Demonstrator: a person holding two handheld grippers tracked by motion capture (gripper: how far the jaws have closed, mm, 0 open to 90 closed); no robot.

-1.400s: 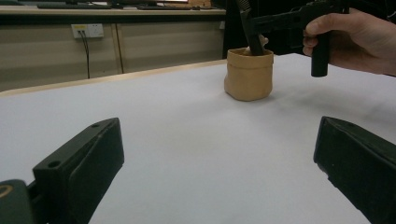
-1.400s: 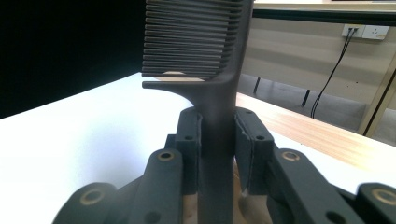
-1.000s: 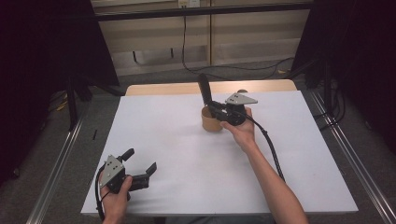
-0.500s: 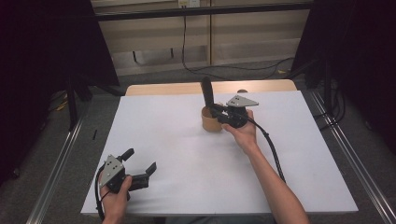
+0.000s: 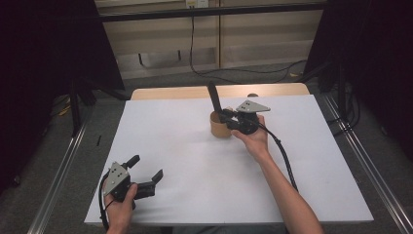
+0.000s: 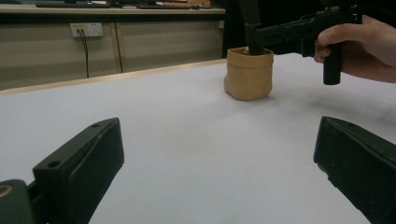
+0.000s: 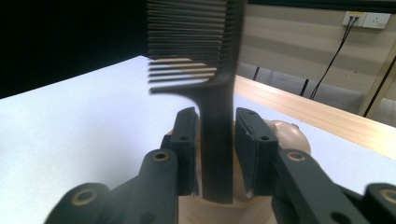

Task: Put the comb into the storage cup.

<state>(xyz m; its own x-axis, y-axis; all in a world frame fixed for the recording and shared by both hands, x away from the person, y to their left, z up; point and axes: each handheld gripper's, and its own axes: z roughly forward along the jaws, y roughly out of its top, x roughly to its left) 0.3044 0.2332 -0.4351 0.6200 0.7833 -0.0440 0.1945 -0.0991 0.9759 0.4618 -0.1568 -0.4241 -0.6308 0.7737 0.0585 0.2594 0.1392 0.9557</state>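
A black comb (image 5: 213,96) stands tilted in a small tan cup (image 5: 220,127) at the back middle of the white table (image 5: 185,146). My right gripper (image 5: 225,118) is at the cup's rim, shut on the comb's handle. In the right gripper view both jaws press the handle (image 7: 215,140) just above the cup (image 7: 205,212), with the teeth pointing left. My left gripper (image 5: 146,166) rests open near the table's front left corner, nothing between its jaws. From the left gripper view, my left gripper (image 6: 217,154) faces the cup (image 6: 248,74) and the comb (image 6: 250,18) far ahead.
A wooden strip (image 5: 195,92) shows along the table's back edge. Metal rails (image 5: 63,161) run beside the table on both sides. A cable (image 5: 282,156) trails from the right gripper along the forearm. A wall socket (image 6: 86,30) sits behind.
The comb has sunk slightly lower into the cup with the right gripper on it. The left gripper has stayed where it was.
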